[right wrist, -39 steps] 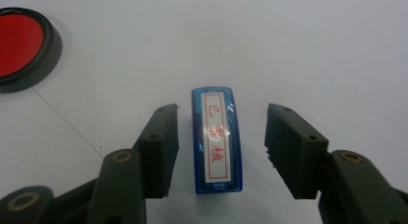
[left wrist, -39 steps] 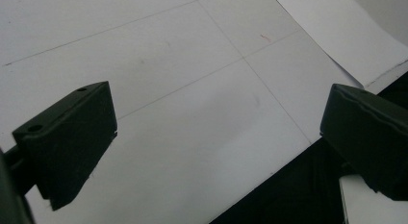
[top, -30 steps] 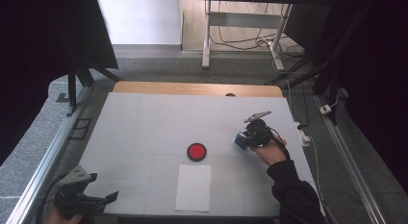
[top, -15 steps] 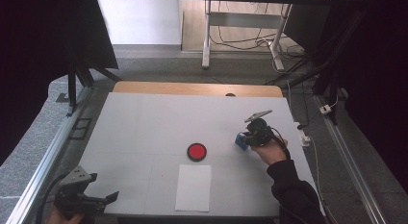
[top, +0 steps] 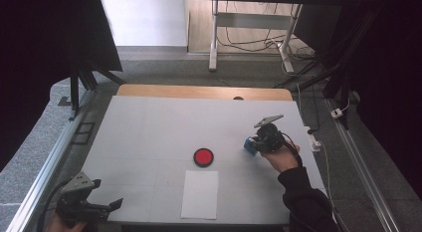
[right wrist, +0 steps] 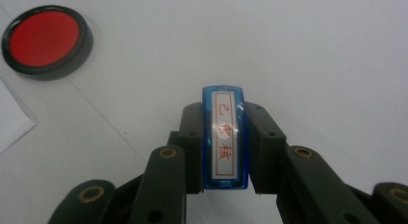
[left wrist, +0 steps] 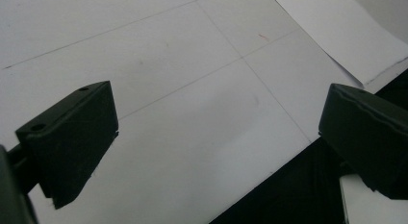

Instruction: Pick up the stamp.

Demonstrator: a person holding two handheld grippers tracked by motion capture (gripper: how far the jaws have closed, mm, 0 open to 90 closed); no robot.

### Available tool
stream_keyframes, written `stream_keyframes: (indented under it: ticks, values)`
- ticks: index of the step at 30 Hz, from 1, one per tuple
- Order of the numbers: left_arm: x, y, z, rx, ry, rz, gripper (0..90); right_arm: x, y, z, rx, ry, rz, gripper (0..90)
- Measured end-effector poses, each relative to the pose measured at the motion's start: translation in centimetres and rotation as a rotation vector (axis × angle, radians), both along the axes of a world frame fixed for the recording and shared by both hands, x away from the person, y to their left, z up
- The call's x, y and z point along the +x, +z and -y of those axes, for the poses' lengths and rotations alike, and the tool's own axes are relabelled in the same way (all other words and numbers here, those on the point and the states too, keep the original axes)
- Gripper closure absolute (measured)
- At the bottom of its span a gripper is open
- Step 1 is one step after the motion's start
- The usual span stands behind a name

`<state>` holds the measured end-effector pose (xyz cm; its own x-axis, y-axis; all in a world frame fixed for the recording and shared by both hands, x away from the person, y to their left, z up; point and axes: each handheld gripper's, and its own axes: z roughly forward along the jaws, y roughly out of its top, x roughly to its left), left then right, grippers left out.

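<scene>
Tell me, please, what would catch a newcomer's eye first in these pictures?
First, the red ink pad in its black rim, near the middle of the white table, just beyond a sheet of paper. Next, the blue stamp with red characters on its label, clamped between the jaws of the right gripper to the pad's right. The left gripper hangs open at the table's near left corner.

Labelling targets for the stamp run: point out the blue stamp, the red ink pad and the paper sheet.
blue stamp (right wrist: 225, 137): right gripper view, middle of its labelled top face.
red ink pad (top: 203, 156): high view, centre of the red disc.
paper sheet (top: 200, 194): high view, middle of the white sheet.
</scene>
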<state>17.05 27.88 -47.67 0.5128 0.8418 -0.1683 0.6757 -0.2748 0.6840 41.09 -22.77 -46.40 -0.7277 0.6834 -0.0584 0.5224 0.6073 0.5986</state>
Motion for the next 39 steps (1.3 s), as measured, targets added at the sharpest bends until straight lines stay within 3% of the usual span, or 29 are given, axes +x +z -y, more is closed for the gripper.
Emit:
stream_keyframes:
  ticks: [10,26,39]
  values:
    - [-0.1,0.0,-0.1,-0.014,-0.001,0.006,0.6,-1.3,1.1,0.2,0.058,0.011,0.01,71.8]
    - [0.0,0.0,-0.2,-0.02,-0.011,-0.001,0.7,-3.9,2.9,0.1,0.148,0.098,0.059,71.8]
    - [0.0,0.0,-0.2,-0.026,-0.021,-0.003,1.0,-5.6,3.8,-0.5,0.221,0.127,0.077,71.8]
